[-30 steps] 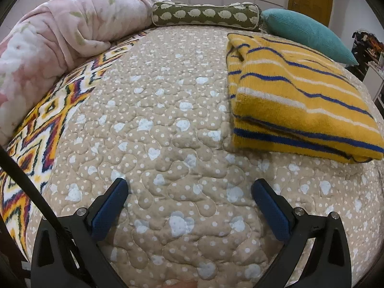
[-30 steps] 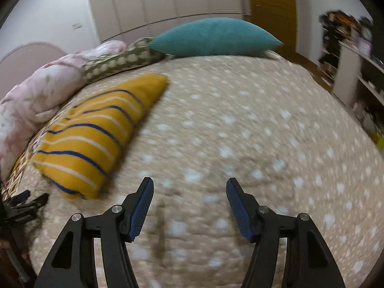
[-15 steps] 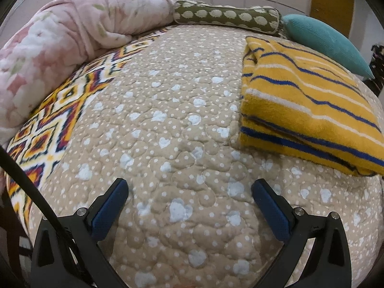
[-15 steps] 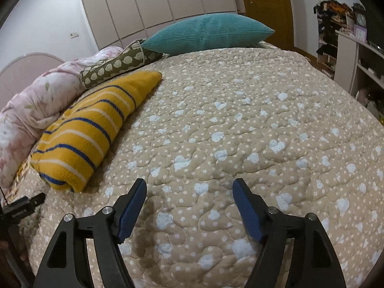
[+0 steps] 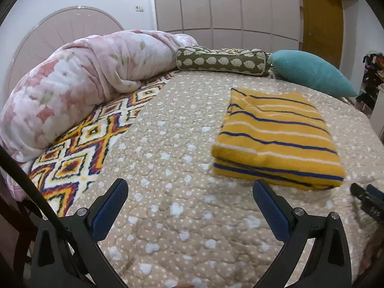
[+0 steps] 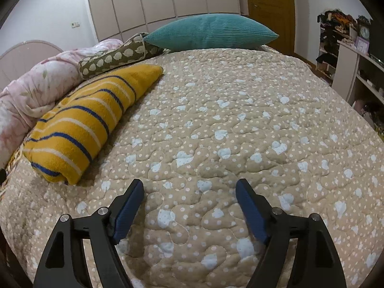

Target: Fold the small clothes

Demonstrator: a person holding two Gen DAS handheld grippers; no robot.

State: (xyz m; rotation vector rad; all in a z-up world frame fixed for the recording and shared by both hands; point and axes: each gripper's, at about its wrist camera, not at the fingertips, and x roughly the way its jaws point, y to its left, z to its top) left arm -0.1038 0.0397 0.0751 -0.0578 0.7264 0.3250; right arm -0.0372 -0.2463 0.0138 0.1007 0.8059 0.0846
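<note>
- Your left gripper has its blue-padded fingers set wide apart, with only the beige quilt showing in the gap between them.
- Your right gripper also has its fingers spread, and they have just been opening further; only quilt shows between them.
- The yellow striped garment lies folded into a thick rectangle on the quilt, beyond your left gripper and off toward its right finger, clear of both pads.
- From your right wrist camera the same garment sits to the upper left, well apart from the fingers, its folded corner nearest you.
- A pink floral blanket is bunched along the left side of the bed, resting on a zigzag-patterned cover that runs beside the quilt.
- At the far edge of the bed you have a green bolster printed with pale shapes, and a teal pillow just beside it on the right.
- A blurred dark piece shows at the right edge of your left camera; it is too smeared to say more.
</note>
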